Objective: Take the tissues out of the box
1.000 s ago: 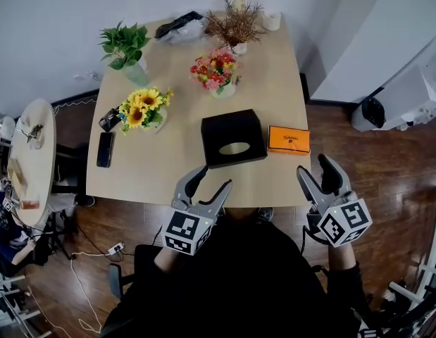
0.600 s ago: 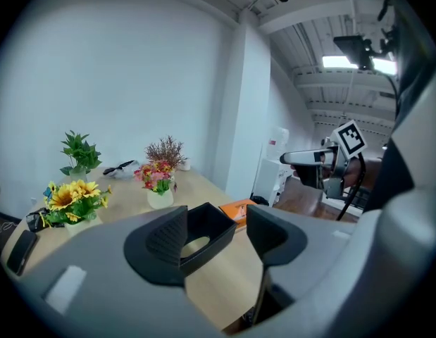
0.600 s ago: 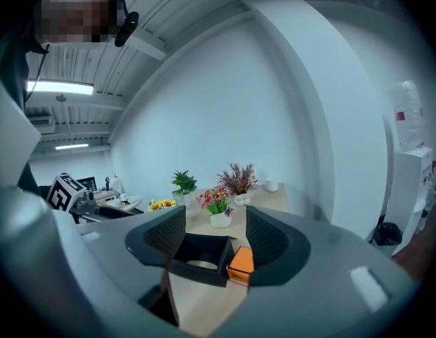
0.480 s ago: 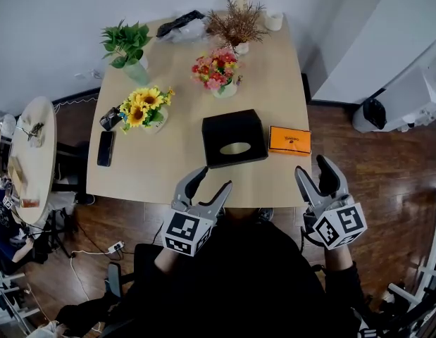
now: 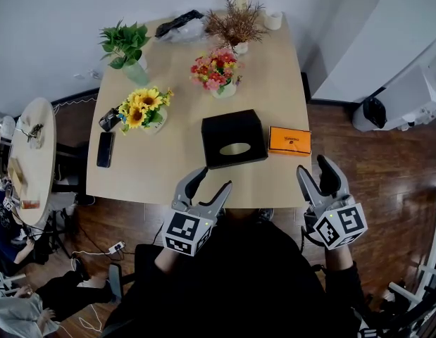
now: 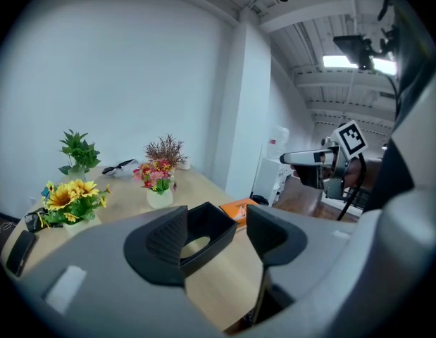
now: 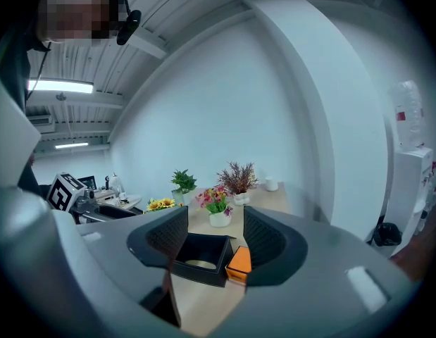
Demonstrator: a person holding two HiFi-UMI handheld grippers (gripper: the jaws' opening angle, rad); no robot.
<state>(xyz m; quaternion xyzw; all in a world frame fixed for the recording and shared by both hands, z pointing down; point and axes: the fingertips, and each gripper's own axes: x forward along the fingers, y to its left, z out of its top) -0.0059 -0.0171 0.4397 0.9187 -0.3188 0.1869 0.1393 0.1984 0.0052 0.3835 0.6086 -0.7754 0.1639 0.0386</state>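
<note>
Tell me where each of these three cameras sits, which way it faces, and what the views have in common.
Head view: on the person's head, facing steeply down at the table; shows dark torso, left tongs and right tongs.
Left gripper view: on the left tongs, looking along its open, empty jaws at the tissue box; right tongs show at right.
Right gripper view: on the right tongs; its empty jaws, apart, have just been closing; faces tissue box and orange box.
Shared: all see the tissue box.
</note>
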